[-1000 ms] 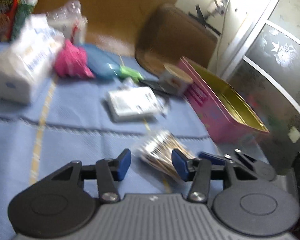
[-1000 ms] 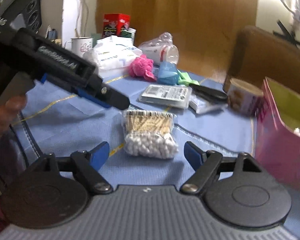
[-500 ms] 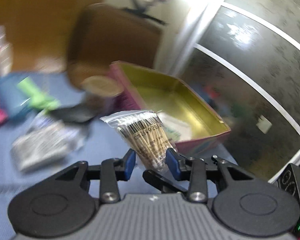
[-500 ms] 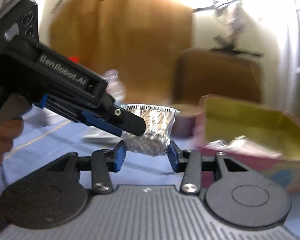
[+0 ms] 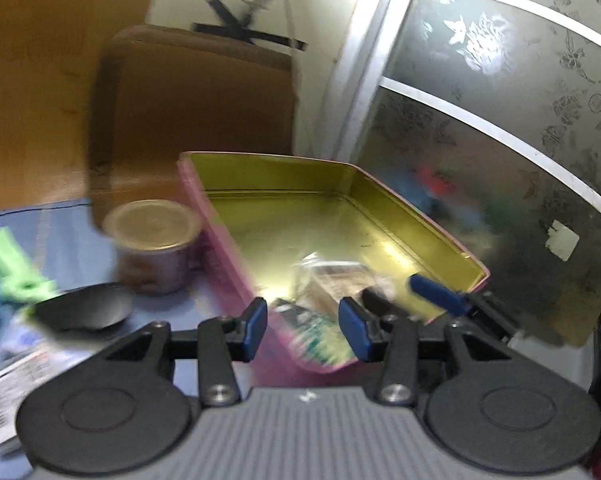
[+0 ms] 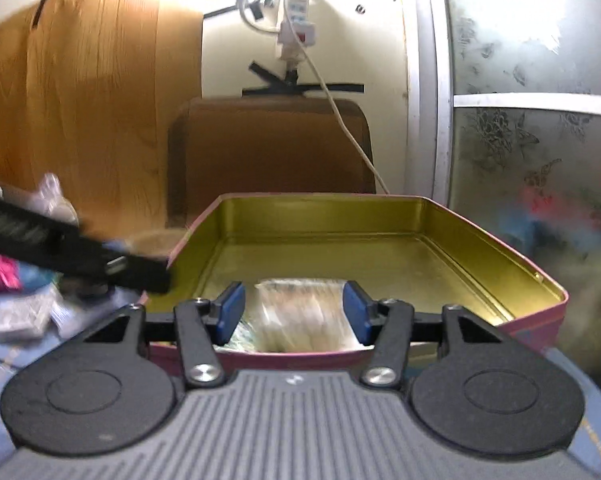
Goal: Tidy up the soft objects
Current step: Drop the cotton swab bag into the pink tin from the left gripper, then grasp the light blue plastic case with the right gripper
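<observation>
Gold-lined and pink on the outside, an open tin box (image 6: 380,240) is sitting on a blue cloth (image 5: 60,232), and a clear bag of cotton swabs (image 6: 304,312) is lying inside it at the near end, blurred in both views; the right gripper (image 6: 294,312) is hanging over the box's near wall with its blue pads (image 6: 230,312) spread wide on either side of the bag, not pressing it; the left gripper (image 5: 302,324) is hovering at the box's near corner, its jaws likewise apart and holding nothing, with the swab bag (image 5: 340,280) lying beyond them on the gold floor; in the right wrist view the left gripper's black body (image 6: 60,252) is reaching in from the left toward the box's rim; beside the box, a round tin (image 5: 154,244) with a pale lid is standing on the cloth, a dark spoon-shaped object (image 5: 84,312) and a green item (image 5: 16,272) are lying nearby, and a white packet (image 6: 20,316) is resting farther left; a brown chair back (image 6: 272,152) is rising behind the box against a wall beside a frosted, patterned glass door (image 6: 532,140).
</observation>
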`<state>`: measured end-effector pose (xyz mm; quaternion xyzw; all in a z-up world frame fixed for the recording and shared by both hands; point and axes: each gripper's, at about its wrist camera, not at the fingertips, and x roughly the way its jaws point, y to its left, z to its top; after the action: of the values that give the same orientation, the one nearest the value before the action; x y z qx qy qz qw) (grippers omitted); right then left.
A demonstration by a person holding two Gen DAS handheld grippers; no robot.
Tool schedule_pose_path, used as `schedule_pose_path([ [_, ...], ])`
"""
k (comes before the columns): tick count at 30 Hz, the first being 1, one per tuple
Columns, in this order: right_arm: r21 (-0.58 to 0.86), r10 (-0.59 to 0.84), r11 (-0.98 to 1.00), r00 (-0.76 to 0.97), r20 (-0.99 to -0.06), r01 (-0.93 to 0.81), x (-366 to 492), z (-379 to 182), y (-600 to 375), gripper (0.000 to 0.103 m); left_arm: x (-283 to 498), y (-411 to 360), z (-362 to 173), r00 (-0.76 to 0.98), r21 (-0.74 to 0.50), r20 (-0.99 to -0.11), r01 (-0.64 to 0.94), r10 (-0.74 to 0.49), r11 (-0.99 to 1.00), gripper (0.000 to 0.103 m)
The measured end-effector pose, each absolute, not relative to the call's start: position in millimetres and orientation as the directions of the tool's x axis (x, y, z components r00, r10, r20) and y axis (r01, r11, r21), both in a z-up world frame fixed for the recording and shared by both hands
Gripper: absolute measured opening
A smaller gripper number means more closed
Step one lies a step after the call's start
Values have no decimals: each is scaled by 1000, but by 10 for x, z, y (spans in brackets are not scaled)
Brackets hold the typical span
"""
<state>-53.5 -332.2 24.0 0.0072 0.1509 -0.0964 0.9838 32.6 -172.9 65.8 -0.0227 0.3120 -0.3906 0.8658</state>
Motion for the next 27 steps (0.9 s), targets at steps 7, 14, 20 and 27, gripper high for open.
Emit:
schedule_pose_path([
  [7, 14, -12, 1000, 967, -255, 16, -549, 295, -2904, 56, 199, -599, 419, 608, -287, -555, 501, -568, 817, 40],
  [14, 37, 209, 977, 903, -374, -211, -70, 254, -2278, 55, 229, 333, 89, 712, -257, -607, 246, -354, 935, 40],
  [20, 18, 301, 944, 835, -461, -331, 698, 269, -1695, 50, 259, 761, -27, 781, -261, -561, 149, -275, 954, 40],
  [27, 25, 286, 939, 738, -611, -343, 1628, 84, -1092, 53, 268, 792, -40, 792, -300, -533, 153, -298, 942, 40],
])
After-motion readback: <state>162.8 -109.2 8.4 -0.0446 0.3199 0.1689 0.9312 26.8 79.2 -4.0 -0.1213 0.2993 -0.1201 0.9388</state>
